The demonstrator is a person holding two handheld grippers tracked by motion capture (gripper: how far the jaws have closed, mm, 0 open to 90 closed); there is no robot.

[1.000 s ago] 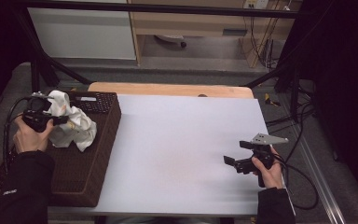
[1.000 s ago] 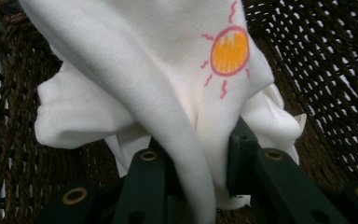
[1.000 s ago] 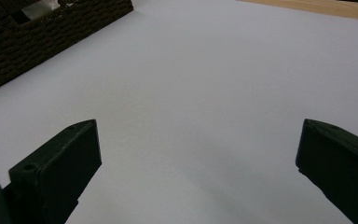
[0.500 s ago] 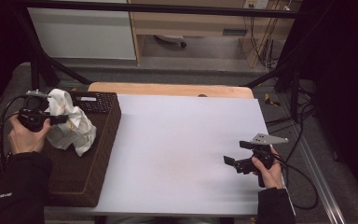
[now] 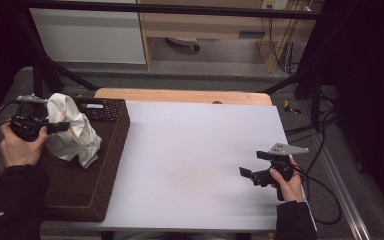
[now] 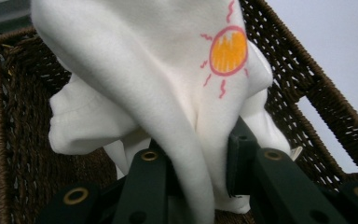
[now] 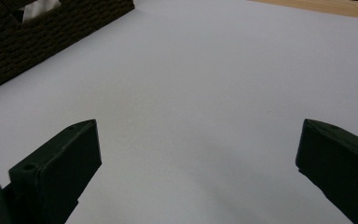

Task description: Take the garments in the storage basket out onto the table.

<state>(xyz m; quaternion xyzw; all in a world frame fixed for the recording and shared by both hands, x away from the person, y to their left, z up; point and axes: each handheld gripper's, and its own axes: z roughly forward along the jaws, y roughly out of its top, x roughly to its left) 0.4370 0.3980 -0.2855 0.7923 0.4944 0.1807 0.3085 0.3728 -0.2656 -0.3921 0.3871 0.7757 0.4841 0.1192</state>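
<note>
A white cloth (image 5: pixel 75 134) with an orange sun print (image 6: pixel 228 50) hangs over the dark wicker basket (image 5: pixel 97 187) at the table's left. My left gripper (image 5: pixel 55 127) is shut on the cloth (image 6: pixel 135 93) and holds it lifted, with folds draping down between the jaws. My right gripper (image 5: pixel 247 174) rests low over the white tabletop at the right, open, with nothing between its black jaws. In the right gripper view the basket's wall (image 7: pixel 51 32) stands at the upper left.
A white sheet (image 5: pixel 195 160) covers the table, with a wooden edge (image 5: pixel 180 95) along the far side. A black keypad-like object (image 5: pixel 100 107) lies at the basket's far end. Cables (image 5: pixel 320 165) trail off the right side.
My left gripper has drawn a little to the left and upward, with the cloth lifted higher over the basket. The right gripper has stayed in place.
</note>
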